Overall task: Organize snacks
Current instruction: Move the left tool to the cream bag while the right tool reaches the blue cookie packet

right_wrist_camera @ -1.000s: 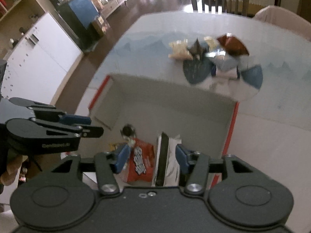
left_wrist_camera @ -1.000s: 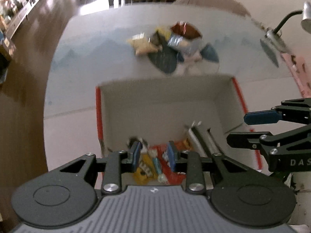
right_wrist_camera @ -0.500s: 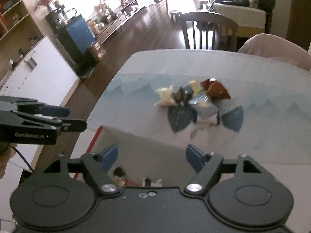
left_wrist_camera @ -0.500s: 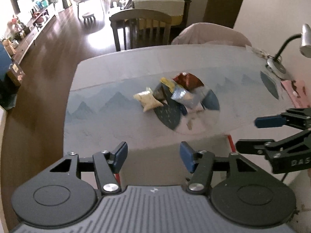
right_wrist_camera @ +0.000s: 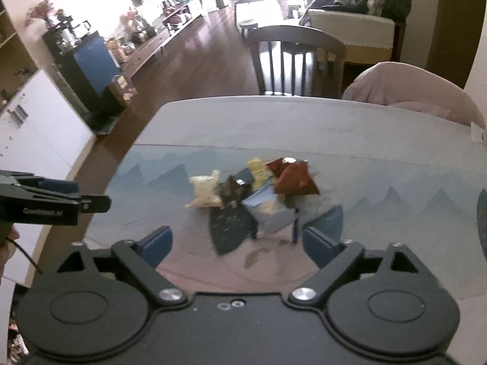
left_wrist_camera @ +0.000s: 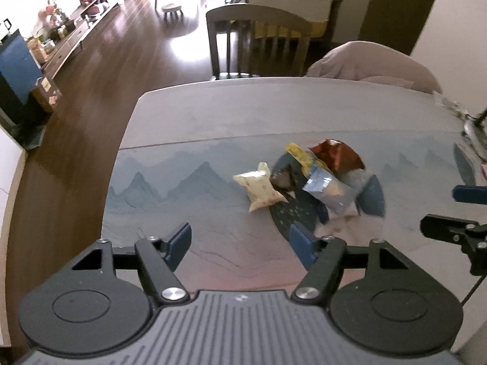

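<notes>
L hand-held gripper (left_wrist_camera: 240, 243), R hand-held gripper (right_wrist_camera: 237, 243): both opening, empty (snack pile (left_wrist_camera: 307, 179) labels unreadable).

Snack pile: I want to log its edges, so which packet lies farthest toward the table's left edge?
The cream speckled packet, alone at the pile's left end; the others bunch to its right.
</notes>
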